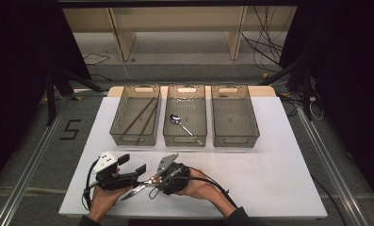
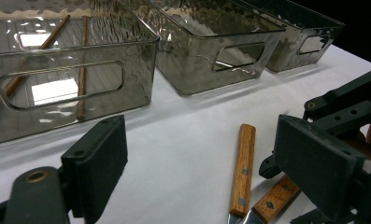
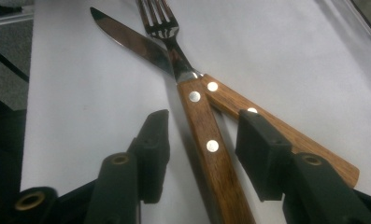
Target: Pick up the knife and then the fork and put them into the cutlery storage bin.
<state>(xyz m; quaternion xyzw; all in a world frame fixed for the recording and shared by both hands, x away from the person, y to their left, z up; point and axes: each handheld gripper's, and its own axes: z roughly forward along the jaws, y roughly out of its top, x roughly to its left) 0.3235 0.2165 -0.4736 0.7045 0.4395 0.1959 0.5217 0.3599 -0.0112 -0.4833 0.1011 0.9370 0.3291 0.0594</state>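
Two hand-held grippers, two pieces of wood-handled cutlery and three bins on a white table. Nearest the person, the left gripper and the right gripper face each other at the table's near edge, each with black, flat-padded jaws and a grey three-cornered plate on top. The left gripper's jaws are spread wide with nothing between them. The right gripper's jaws stand partly spread astride the fork's handle, one pad on each side of it; the pads do not press on it, and the far pad overlaps the knife's handle.

The fork and the knife lie flat on the table between the two grippers, crossed where the handles meet the metal. Each has a straight brown wooden handle with visible grain, fastened by round steel rivets: three show on the fork, two on the knife. The fork's polished neck and tines lie over the knife's plain, pointed steel blade. In the left gripper view the two handles lie side by side, touching at the blade end.

Farther off stand three rectangular bins of smoky translucent plastic, rippled in texture, with slot handles. The left bin holds two slender brown chopsticks, the middle bin one steel spoon, and the right bin shows a small dark thing at its far end, too small to tell.
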